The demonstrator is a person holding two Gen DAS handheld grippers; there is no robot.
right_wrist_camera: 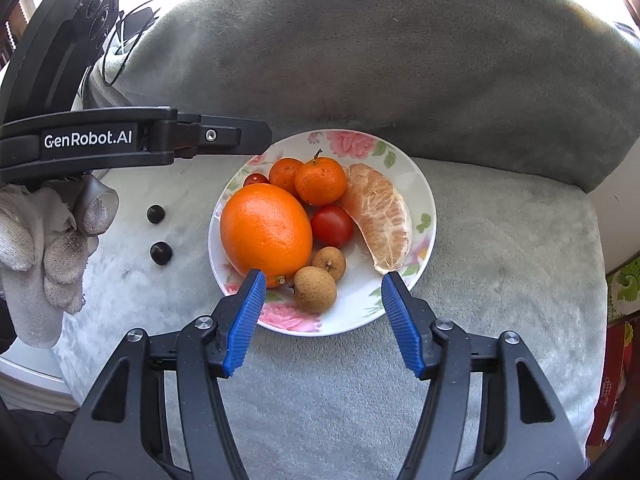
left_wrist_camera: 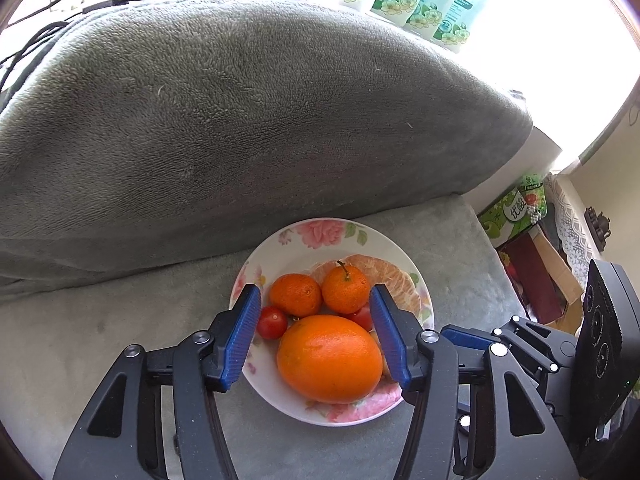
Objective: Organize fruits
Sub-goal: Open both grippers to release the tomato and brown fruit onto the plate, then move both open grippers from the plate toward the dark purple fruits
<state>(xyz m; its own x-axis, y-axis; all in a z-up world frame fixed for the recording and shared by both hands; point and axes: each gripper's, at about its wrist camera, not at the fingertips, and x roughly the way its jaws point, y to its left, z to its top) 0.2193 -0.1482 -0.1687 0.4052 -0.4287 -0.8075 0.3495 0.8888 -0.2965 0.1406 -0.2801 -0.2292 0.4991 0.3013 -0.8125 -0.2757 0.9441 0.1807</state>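
I hold my left gripper [left_wrist_camera: 315, 334] above the near side of the flowered plate [right_wrist_camera: 416, 176], which stands on a grey plush seat [right_wrist_camera: 500, 240] in front of its backrest. Its fingers [left_wrist_camera: 240, 340] are about half open and grip nothing; the big orange [left_wrist_camera: 330, 358] lies below and between them, not touched. My right gripper [right_wrist_camera: 323, 320] hangs over the near rim of the plate, also half open and empty, with one of the two brown longans [right_wrist_camera: 315, 289] just ahead of it.

The fruits are gathered together on the plate: the orange, two small mandarins [right_wrist_camera: 320, 183], two cherry tomatoes [right_wrist_camera: 331, 225], the peeled pomelo segment [right_wrist_camera: 380, 216] along the right side. I think they are heaped so because the plate is the collecting place. Two dark small fruits [right_wrist_camera: 161, 253] lie on the seat left of the plate, near my gloved left hand [right_wrist_camera: 48, 248]; I judge these remain to be brought in.
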